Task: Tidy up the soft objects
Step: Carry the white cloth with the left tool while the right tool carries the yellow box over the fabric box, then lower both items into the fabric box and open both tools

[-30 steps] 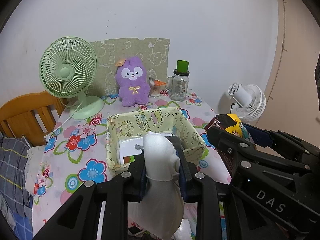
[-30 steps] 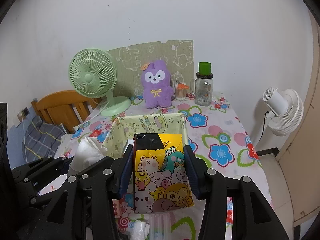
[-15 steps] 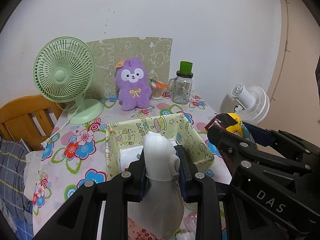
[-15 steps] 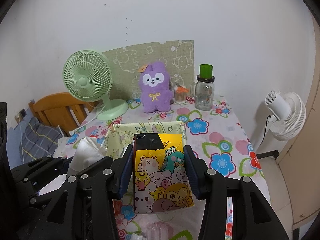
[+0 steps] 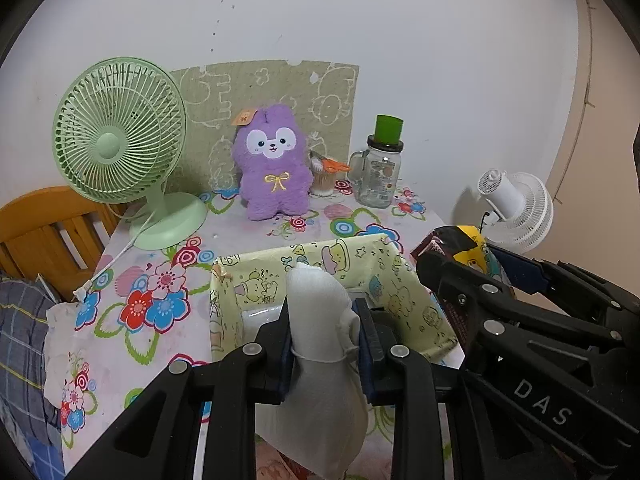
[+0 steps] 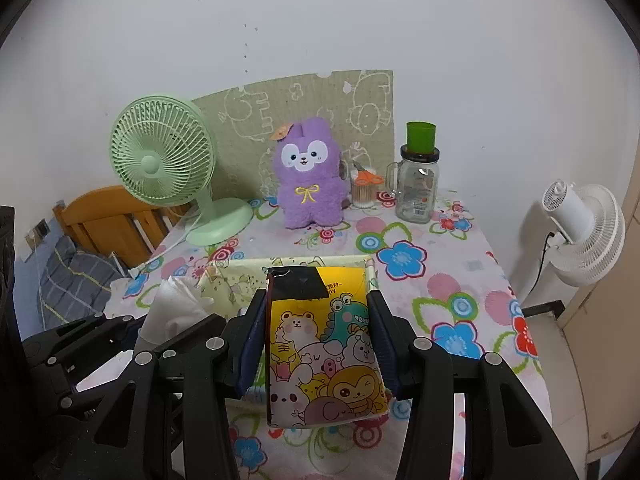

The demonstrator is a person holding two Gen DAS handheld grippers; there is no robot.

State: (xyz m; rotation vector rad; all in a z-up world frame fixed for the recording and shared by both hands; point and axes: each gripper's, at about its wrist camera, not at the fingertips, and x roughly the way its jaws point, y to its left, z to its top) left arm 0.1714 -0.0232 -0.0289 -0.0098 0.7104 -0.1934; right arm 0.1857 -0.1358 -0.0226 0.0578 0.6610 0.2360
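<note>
White fabric, one soft pouch [image 5: 320, 344], is pinched between the pads of the left claw [image 5: 323, 340], which is closed tight on its tied neck; the upper part stands above the pads and the rest hangs below them. One cartoon-printed packet [image 6: 324, 344] sits upright in the right claw [image 6: 320, 340], whose pads press its two side edges, jaws partly apart at the packet's width. One yellow fabric bin [image 5: 320, 264] with printed figures stands on the floral counter [image 5: 160, 280], and serves as landmark. Both held items hang at the bin's near side, the pouch over its near edge, the packet to the right of the pouch. Beyond the bin stand one purple plush toy [image 5: 274, 164], one green desk fan [image 5: 120, 148] to the left, and one glass jar with a green cap [image 5: 380, 172] to the right. One white fan [image 5: 516, 208] stands off the counter, right of the bin.
</note>
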